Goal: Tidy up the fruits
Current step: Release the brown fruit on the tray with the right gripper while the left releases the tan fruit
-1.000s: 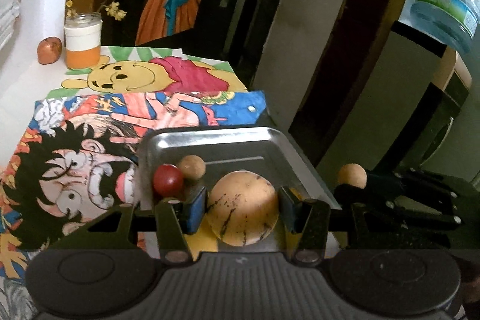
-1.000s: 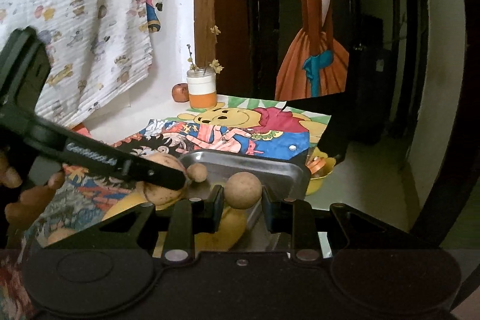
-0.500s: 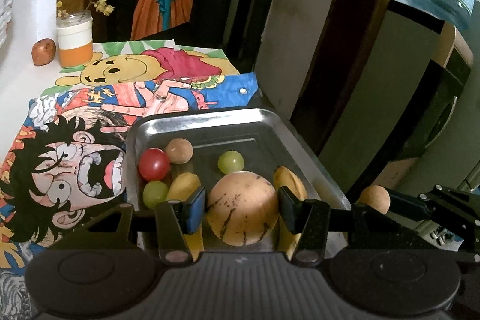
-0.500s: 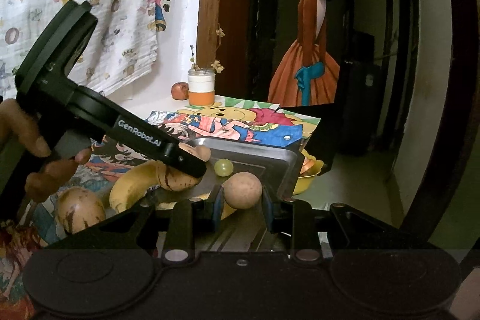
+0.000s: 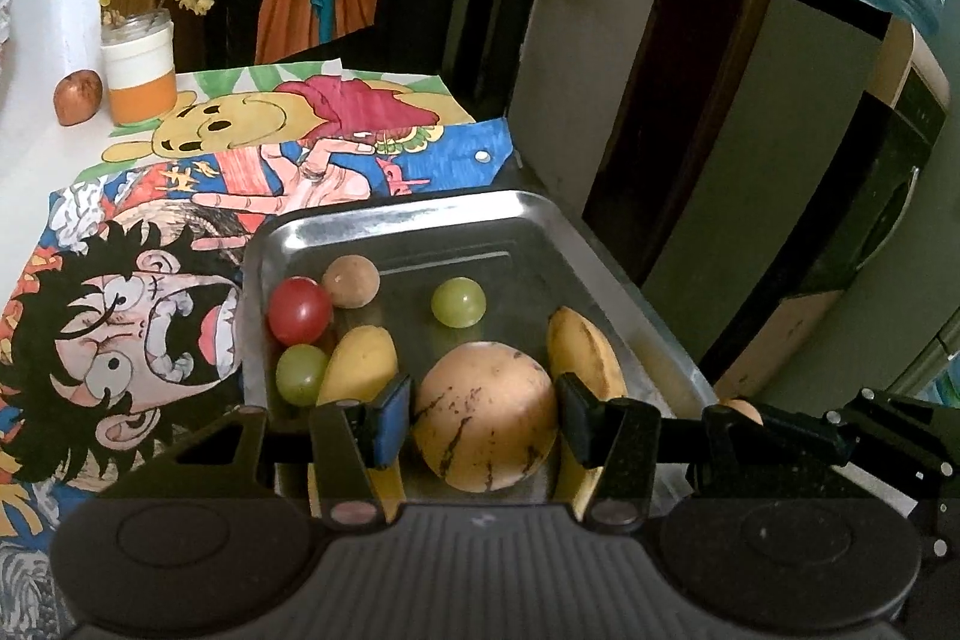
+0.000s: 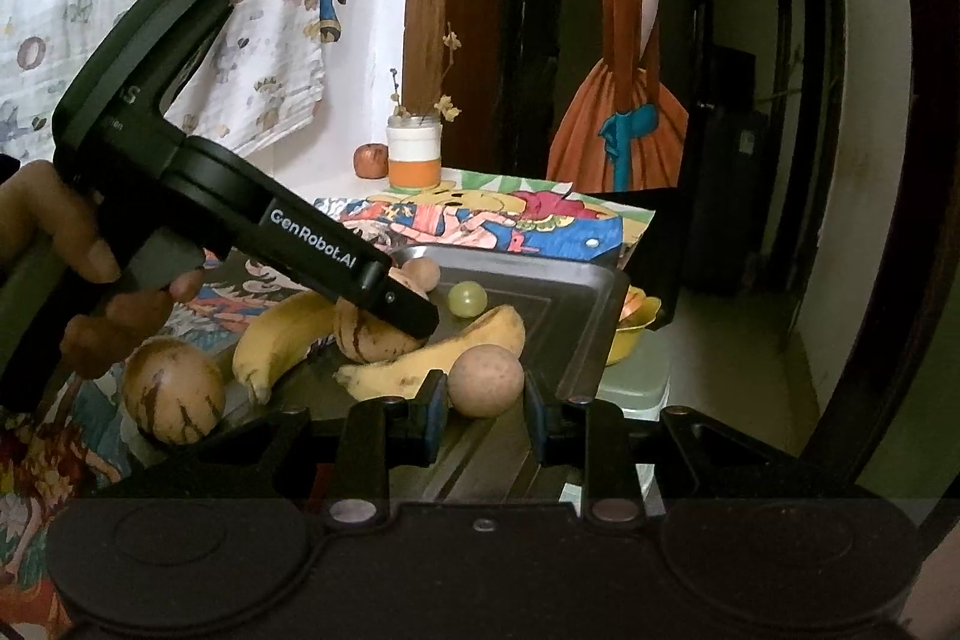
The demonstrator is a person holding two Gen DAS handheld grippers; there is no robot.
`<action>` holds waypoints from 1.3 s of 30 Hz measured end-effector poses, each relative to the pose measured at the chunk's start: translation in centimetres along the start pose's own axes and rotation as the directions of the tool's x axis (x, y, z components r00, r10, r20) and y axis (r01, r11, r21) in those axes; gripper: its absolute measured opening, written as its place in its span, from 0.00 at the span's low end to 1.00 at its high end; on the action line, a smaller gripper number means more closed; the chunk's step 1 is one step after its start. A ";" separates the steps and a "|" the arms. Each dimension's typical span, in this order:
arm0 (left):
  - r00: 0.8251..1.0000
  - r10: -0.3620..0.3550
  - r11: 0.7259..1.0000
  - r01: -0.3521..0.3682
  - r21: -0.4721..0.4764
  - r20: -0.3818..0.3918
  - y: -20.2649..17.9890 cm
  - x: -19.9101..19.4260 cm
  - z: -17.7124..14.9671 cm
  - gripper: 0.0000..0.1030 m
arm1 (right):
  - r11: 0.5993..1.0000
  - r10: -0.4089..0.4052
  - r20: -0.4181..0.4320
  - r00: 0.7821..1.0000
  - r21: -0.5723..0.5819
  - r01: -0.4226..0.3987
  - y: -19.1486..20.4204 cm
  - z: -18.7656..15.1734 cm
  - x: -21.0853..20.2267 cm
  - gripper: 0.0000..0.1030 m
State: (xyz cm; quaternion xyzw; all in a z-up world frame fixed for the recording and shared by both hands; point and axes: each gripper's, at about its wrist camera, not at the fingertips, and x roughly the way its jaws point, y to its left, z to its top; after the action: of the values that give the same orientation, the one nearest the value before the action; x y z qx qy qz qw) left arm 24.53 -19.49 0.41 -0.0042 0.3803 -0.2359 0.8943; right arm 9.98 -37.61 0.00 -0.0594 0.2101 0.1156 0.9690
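Note:
My left gripper (image 5: 485, 417) is shut on a round striped melon (image 5: 485, 415) and holds it over the near end of the steel tray (image 5: 414, 220). In the tray lie two bananas (image 5: 585, 352), a red tomato (image 5: 298, 310), two green grapes (image 5: 458, 302) and a small brown fruit (image 5: 351, 281). My right gripper (image 6: 486, 403) is shut on a small round brown fruit (image 6: 485, 381) at the tray's right near edge (image 6: 576, 370). In the right wrist view the left gripper's body (image 6: 336, 256) reaches over the tray. A second striped melon (image 6: 174, 394) sits left of the tray.
Colourful cartoon mats (image 5: 180, 196) cover the table. A white and orange jar (image 5: 139, 73) and a reddish fruit (image 5: 77, 96) stand at the far left by the wall. A yellow bowl (image 6: 636, 325) sits beyond the tray's right edge, off the table.
My left gripper has pulled back and risen with the melon, so more of the tray's fruit shows. My right gripper has also drawn back with its brown fruit toward the tray's near right edge.

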 end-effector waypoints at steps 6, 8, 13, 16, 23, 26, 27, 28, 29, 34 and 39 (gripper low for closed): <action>1.000 -0.006 1.000 0.006 0.001 -0.012 0.1 0.1 0.0 0.54 | 1.000 0.000 -0.016 1.000 0.012 0.000 0.1 -0.4 0.3 0.29; 1.000 -0.006 1.000 0.006 0.005 -0.016 0.1 0.1 0.0 0.54 | 1.000 -0.001 -0.022 1.000 0.014 0.001 0.0 -0.5 0.4 0.29; 1.000 -0.003 1.000 0.003 0.015 -0.029 0.0 0.3 0.0 0.54 | 1.000 0.001 -0.028 1.000 0.018 -0.001 0.0 -0.6 0.5 0.29; 0.999 -0.007 1.000 0.008 0.011 -0.032 0.1 0.3 0.0 0.54 | 1.000 0.001 -0.030 1.000 0.016 -0.001 0.1 -0.6 0.5 0.29; 0.999 -0.006 1.000 0.007 0.013 -0.037 0.2 0.4 0.0 0.55 | 1.000 0.003 -0.034 0.999 0.018 -0.002 0.1 -0.6 0.5 0.29; 0.999 -0.006 1.000 0.006 0.013 -0.039 0.1 0.4 0.0 0.55 | 1.000 0.001 -0.036 0.999 0.022 0.000 0.1 -0.7 0.5 0.29; 0.999 -0.005 1.000 0.005 0.014 -0.040 0.1 0.4 0.0 0.55 | 1.000 0.000 -0.036 0.999 0.024 0.000 0.1 -0.7 0.5 0.29; 0.999 -0.004 1.000 0.005 0.015 -0.040 0.1 0.4 0.0 0.55 | 1.000 0.000 -0.036 0.999 0.025 0.001 0.2 -0.7 0.5 0.29; 0.999 -0.004 1.000 0.004 0.014 -0.040 0.0 0.4 0.0 0.55 | 1.000 -0.001 -0.036 0.999 0.027 0.002 0.2 -0.7 0.4 0.30; 0.999 -0.003 1.000 0.003 0.016 -0.040 0.0 0.4 0.0 0.55 | 0.999 -0.005 -0.033 0.999 0.033 0.006 0.3 -0.7 0.2 0.30; 0.999 -0.016 1.000 0.016 0.002 -0.039 0.1 0.3 0.0 0.59 | 0.999 -0.014 -0.028 1.000 0.039 0.015 0.3 -0.7 -0.2 0.35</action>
State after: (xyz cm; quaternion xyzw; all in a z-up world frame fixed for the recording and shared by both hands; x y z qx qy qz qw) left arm 24.73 -19.51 0.18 -0.0016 0.3974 -0.2435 0.8848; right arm 9.46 -37.47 -0.56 -0.0437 0.2252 0.1038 0.9678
